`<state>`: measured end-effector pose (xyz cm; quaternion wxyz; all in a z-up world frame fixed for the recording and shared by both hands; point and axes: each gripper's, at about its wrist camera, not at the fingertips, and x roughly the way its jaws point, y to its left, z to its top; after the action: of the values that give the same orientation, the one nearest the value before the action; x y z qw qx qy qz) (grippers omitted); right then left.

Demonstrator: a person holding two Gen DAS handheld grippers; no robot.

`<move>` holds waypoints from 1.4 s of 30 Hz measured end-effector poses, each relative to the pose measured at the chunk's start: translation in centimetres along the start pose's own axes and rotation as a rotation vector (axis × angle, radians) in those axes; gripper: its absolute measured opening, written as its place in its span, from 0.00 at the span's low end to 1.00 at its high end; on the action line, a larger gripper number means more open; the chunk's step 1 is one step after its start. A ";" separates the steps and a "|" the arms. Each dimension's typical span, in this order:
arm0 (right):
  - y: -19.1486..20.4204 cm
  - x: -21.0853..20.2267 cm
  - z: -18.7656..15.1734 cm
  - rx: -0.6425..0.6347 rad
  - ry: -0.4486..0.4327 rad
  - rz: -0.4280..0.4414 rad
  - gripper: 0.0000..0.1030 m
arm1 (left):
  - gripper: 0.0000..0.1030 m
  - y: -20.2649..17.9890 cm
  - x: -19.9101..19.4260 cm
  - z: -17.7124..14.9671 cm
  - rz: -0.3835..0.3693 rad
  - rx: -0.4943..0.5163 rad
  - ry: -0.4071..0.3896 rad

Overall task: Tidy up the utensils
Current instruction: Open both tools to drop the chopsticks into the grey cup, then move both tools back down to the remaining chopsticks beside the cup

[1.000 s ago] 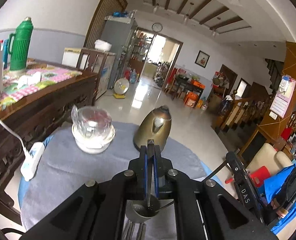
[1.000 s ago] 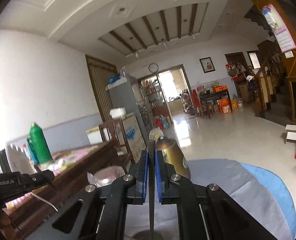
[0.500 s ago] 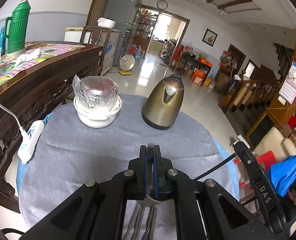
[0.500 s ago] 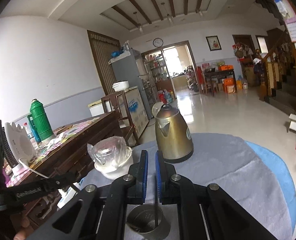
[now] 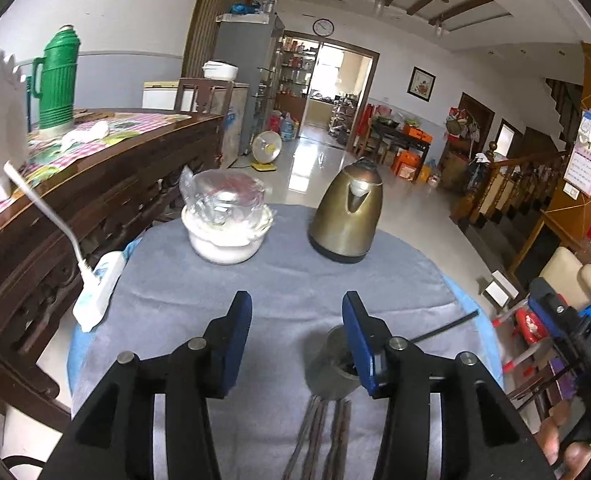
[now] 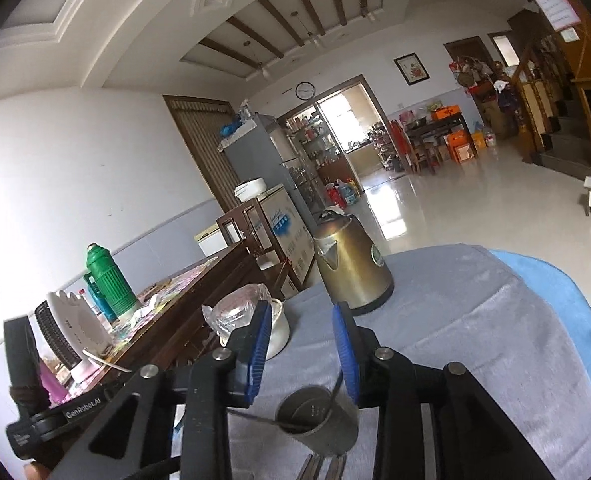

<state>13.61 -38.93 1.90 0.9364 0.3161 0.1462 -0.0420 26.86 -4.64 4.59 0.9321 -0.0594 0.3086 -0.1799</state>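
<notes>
A small steel cup stands on the grey cloth of the round table; it also shows in the right wrist view. Thin dark utensils stick out of the cup and one points right. Several dark utensils lie flat on the cloth just in front of the cup. My left gripper is open and empty above and left of the cup. My right gripper is open and empty above the cup.
A brass kettle and a plastic-wrapped white bowl stand at the far side of the table. A white power strip with its cable lies at the left edge. A dark wooden sideboard with a green thermos stands left.
Both grippers were shut on thin utensils over the cup; both have now opened and let go. The utensils now rest in the cup. Both cameras have drawn back slightly.
</notes>
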 end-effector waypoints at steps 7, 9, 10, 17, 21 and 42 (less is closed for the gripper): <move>-0.9 0.6 -3.0 0.020 0.142 0.008 0.34 | 0.52 1.6 0.8 -4.6 0.063 0.027 0.089; -1.4 1.3 -4.5 0.022 0.190 -0.003 0.34 | 0.52 2.2 1.3 -5.8 0.080 0.024 0.117; -1.7 1.5 -5.2 0.028 0.208 -0.008 0.34 | 0.52 2.5 1.7 -6.5 0.085 0.022 0.138; -3.8 5.4 -11.0 0.068 0.437 -0.040 0.34 | 0.52 3.6 4.1 -10.3 0.075 0.017 0.271; -4.8 7.6 -13.7 0.104 0.561 -0.027 0.33 | 0.52 3.4 5.9 -12.5 0.056 0.062 0.362; -5.6 13.2 -18.2 0.127 0.729 -0.046 0.06 | 0.52 2.7 9.0 -14.3 0.002 0.088 0.469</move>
<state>20.79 -32.23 -19.08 0.8002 0.3647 0.4742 0.0433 25.81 -5.49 -12.41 0.8367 0.0249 0.5088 -0.2011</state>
